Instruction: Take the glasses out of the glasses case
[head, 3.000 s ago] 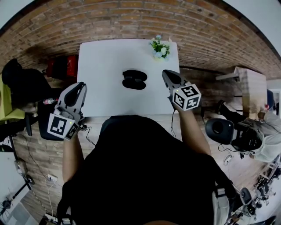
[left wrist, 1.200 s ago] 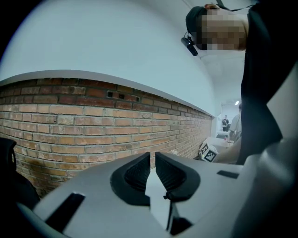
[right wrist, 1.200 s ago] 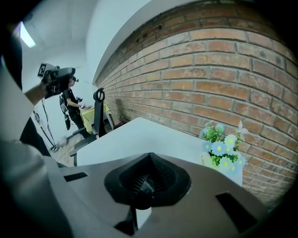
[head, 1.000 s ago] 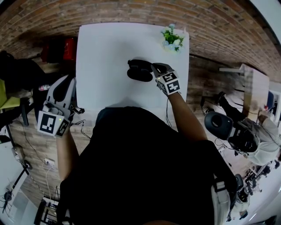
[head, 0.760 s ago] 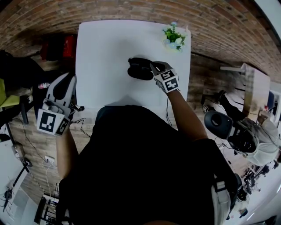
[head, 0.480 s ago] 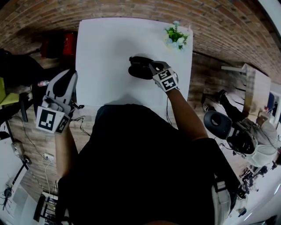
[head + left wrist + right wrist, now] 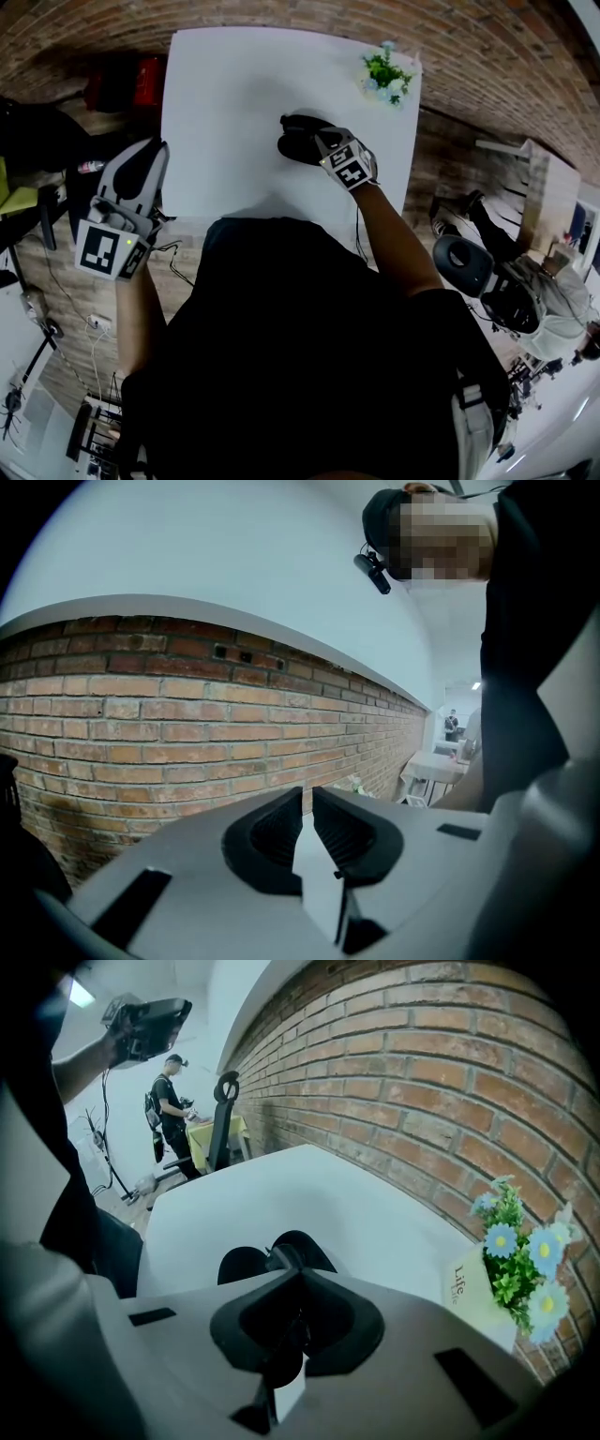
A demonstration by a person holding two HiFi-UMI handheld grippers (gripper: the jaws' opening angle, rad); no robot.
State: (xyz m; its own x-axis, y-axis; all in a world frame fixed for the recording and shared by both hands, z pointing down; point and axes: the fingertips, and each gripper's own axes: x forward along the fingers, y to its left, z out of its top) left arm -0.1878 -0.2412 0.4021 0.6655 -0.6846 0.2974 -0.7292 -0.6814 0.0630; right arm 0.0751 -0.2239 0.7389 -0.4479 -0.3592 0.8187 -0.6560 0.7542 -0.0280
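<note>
The black glasses case (image 7: 296, 139) lies open on the white table (image 7: 225, 112), its two dark halves (image 7: 302, 1244) side by side in the right gripper view. My right gripper (image 7: 316, 142) rests on the case's right side. Its jaws (image 7: 298, 1274) are shut on a thin dark piece that sticks out at the tip, apparently the frame of the glasses (image 7: 275, 1258). The rest of the glasses is hidden. My left gripper (image 7: 150, 155) hangs off the table's left edge, jaws together and nothing in them, aimed at a brick wall (image 7: 141, 724).
A small pot of flowers (image 7: 387, 69) with a white label (image 7: 466, 1286) stands at the table's far right corner. A brick wall runs behind the table. A black chair and red items sit to the left, a stool and a person's gear to the right.
The right gripper came from above the table's near right edge onto the case and has stayed there for the last second. The left gripper has kept its place beside the table.
</note>
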